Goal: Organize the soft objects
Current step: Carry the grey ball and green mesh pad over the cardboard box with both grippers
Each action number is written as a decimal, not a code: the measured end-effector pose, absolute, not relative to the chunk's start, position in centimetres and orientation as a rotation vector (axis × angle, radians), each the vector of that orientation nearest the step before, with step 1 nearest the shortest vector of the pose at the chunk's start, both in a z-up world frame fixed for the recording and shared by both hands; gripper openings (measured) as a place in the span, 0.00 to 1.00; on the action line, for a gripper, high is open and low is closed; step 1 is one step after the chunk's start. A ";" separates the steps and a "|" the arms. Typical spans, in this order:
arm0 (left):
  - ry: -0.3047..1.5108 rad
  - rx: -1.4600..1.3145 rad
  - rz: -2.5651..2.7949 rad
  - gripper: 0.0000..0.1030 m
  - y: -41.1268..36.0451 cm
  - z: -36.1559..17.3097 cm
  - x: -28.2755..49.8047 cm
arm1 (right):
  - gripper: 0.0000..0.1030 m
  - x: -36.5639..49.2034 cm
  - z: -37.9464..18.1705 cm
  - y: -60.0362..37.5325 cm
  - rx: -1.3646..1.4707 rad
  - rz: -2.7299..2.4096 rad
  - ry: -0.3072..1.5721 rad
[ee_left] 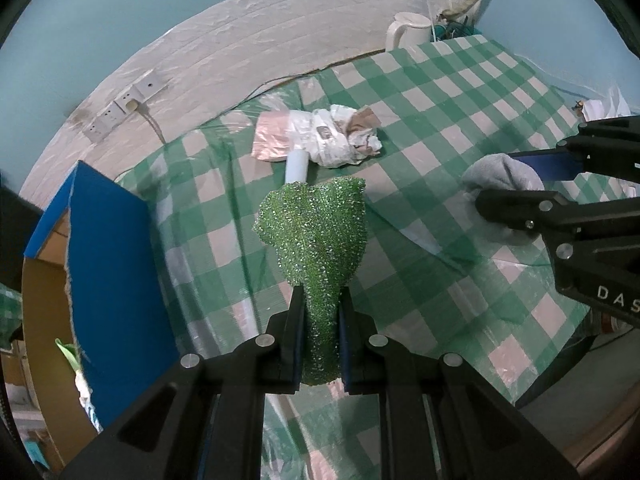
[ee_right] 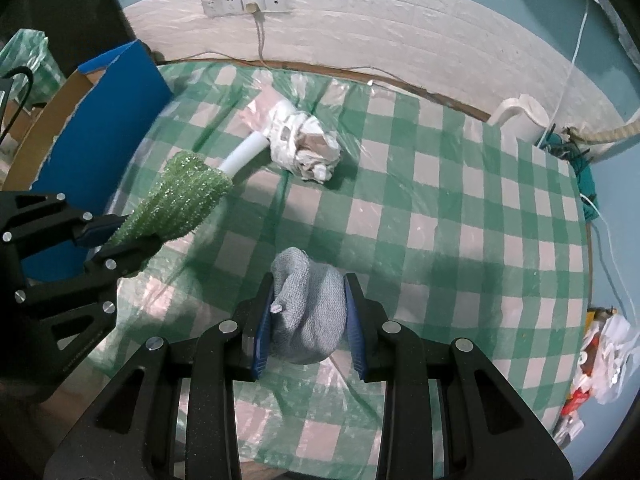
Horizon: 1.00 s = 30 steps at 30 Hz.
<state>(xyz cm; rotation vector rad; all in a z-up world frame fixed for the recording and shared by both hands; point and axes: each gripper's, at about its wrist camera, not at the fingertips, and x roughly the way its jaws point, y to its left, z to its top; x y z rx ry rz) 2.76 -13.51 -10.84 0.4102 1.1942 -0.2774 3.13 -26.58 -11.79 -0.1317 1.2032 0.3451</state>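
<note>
This looks like a room in a home. A table (ee_right: 460, 208) wears a green and white checked cover. A white kettle (ee_right: 524, 116) stands at the back by the wall. Sockets (ee_right: 244, 3) sit on the wall, and a box (ee_left: 104, 240) stands beside the table.

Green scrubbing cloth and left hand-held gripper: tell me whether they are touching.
Touching. The left wrist view shows the left hand-held gripper with both blue pads pressed against the green scrubbing cloth, which hangs clear above the table.
</note>
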 end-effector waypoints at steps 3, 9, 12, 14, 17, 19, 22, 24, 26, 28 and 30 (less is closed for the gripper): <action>1.187 0.405 -0.266 0.13 -13.0 -10.4 2.6 | 0.30 3.1 -11.2 -26.1 -0.137 0.351 1.192; 1.163 0.403 -0.246 0.13 -12.1 -9.4 2.2 | 0.30 3.0 -10.3 -25.0 -0.148 0.365 1.175; 1.148 0.406 -0.237 0.13 -11.6 -8.7 1.9 | 0.30 2.9 -9.8 -24.3 -0.156 0.374 1.166; 1.140 0.403 -0.231 0.13 -11.2 -8.4 1.8 | 0.30 2.9 -9.5 -23.9 -0.160 0.380 1.161; 1.130 0.401 -0.219 0.13 -10.6 -7.9 1.7 | 0.30 3.0 -9.0 -23.2 -0.167 0.387 1.152; 1.123 0.399 -0.214 0.13 -10.2 -7.7 1.6 | 0.30 3.0 -8.6 -22.8 -0.169 0.393 1.146; 1.114 0.390 -0.202 0.13 -9.5 -7.2 1.5 | 0.30 3.0 -8.1 -22.0 -0.179 0.403 1.137; 1.108 0.386 -0.196 0.13 -9.0 -6.8 1.5 | 0.30 3.0 -7.8 -21.4 -0.188 0.410 1.133; 1.100 0.381 -0.188 0.13 -8.5 -6.5 1.3 | 0.30 3.0 -7.6 -20.8 -0.194 0.417 1.129; 1.096 0.376 -0.181 0.13 -8.0 -6.2 1.3 | 0.30 3.0 -7.4 -20.3 -0.198 0.424 1.127; 1.090 0.371 -0.174 0.13 -7.5 -5.9 1.2 | 0.30 3.0 -7.2 -19.8 -0.198 0.433 1.125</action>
